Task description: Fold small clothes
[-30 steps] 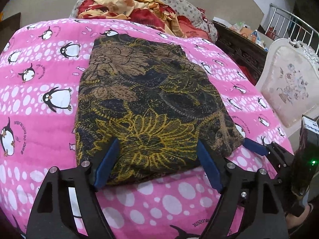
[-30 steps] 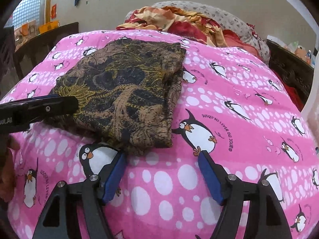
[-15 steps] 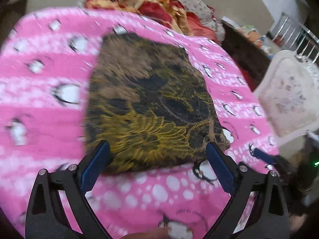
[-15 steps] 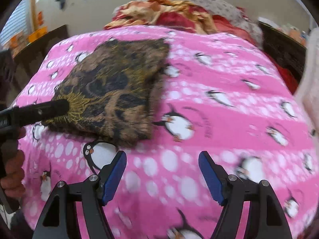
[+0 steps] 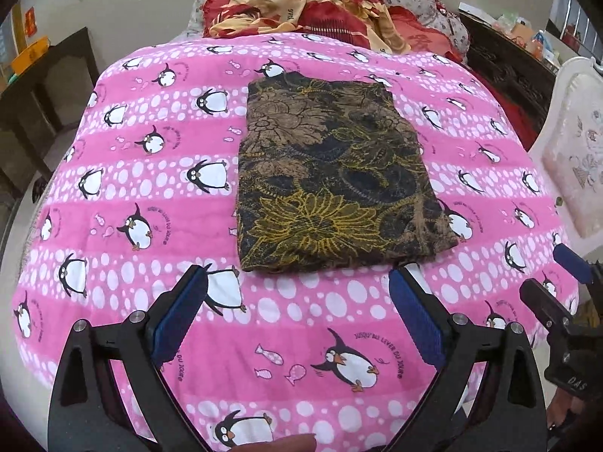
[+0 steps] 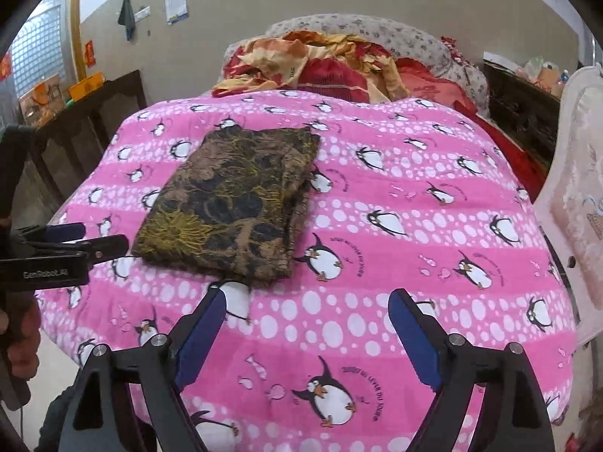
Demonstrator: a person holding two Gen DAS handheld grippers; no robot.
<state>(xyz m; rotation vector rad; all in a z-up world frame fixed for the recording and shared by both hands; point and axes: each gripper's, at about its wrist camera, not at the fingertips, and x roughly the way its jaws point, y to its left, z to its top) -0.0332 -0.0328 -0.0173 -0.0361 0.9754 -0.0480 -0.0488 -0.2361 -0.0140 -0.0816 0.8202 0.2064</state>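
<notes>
A dark garment with brown and yellow flower print (image 5: 331, 173) (image 6: 233, 203) lies folded into a flat rectangle on the pink penguin blanket (image 5: 150, 196) (image 6: 414, 188). My left gripper (image 5: 299, 275) hovers open just short of its near edge, nothing between the blue pads; in the right wrist view the left gripper (image 6: 75, 241) shows at the garment's left corner. My right gripper (image 6: 307, 295) hangs over bare blanket to the right of the garment's near corner, its jaws opening and empty. In the left wrist view, the right gripper (image 5: 541, 269) sits at the far right edge.
A heap of red and orange bedding (image 5: 320, 3) (image 6: 312, 64) lies at the bed's far end. Dark wooden furniture (image 5: 45, 86) stands to the left, a dark carved cabinet (image 5: 505, 71) and a white padded chair back (image 5: 573, 150) (image 6: 580, 196) to the right.
Both grippers have risen and drawn back from the garment. The left jaws spread wider and came off its near edge. The right jaws also spread wider.
</notes>
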